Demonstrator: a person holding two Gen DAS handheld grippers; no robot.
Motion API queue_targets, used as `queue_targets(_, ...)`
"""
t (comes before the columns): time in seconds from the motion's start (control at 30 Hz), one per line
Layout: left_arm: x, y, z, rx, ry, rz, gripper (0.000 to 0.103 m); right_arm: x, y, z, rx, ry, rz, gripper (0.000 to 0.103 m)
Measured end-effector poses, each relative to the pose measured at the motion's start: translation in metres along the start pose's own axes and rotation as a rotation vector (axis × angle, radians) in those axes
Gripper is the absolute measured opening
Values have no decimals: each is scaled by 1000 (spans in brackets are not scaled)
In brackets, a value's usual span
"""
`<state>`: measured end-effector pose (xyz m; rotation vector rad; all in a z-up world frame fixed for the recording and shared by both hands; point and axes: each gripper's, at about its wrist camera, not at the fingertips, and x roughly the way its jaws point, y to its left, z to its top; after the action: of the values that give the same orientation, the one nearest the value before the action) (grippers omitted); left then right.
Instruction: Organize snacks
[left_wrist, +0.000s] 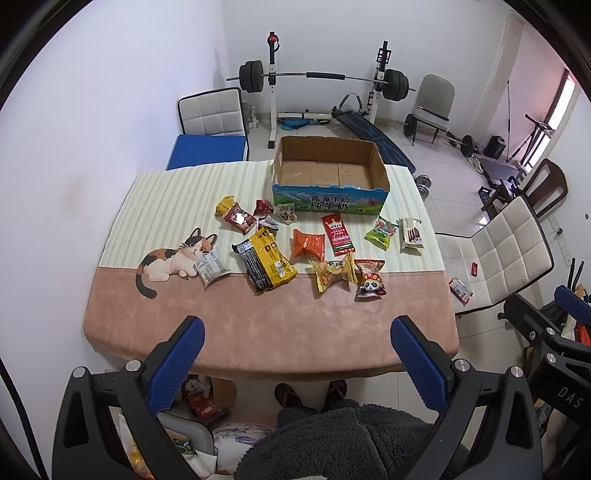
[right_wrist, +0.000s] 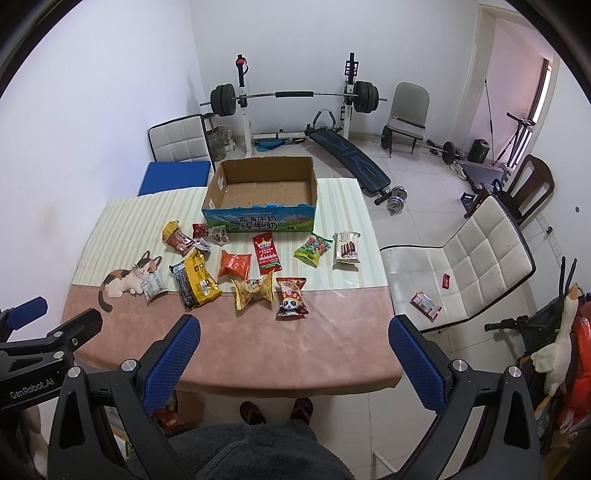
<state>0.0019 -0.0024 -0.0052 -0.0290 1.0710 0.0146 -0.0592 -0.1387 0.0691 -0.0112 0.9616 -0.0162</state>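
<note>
Glossy foil snack packets (left_wrist: 271, 260) lie on a matt, seemingly suede-like tablecloth (left_wrist: 258, 325) before a rough cardboard box (left_wrist: 328, 173).

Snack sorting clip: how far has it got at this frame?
Nothing is done: the cardboard box is empty. Nothing in hand: left tongs and right tongs are open above the table's near edge. All snacks, like the panda packet, remain on the tablecloth.

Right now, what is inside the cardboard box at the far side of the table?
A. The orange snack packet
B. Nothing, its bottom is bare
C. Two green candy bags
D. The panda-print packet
B. The cardboard box shows only its bare brown bottom, while the orange snack packet and the panda-print packet lie on the table in front of it.
</note>
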Motion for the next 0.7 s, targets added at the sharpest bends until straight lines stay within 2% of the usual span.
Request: queue_targets(0.7,-9,1,21,6,-21,-1,103,-12,-2,5,-1,-27,3,103)
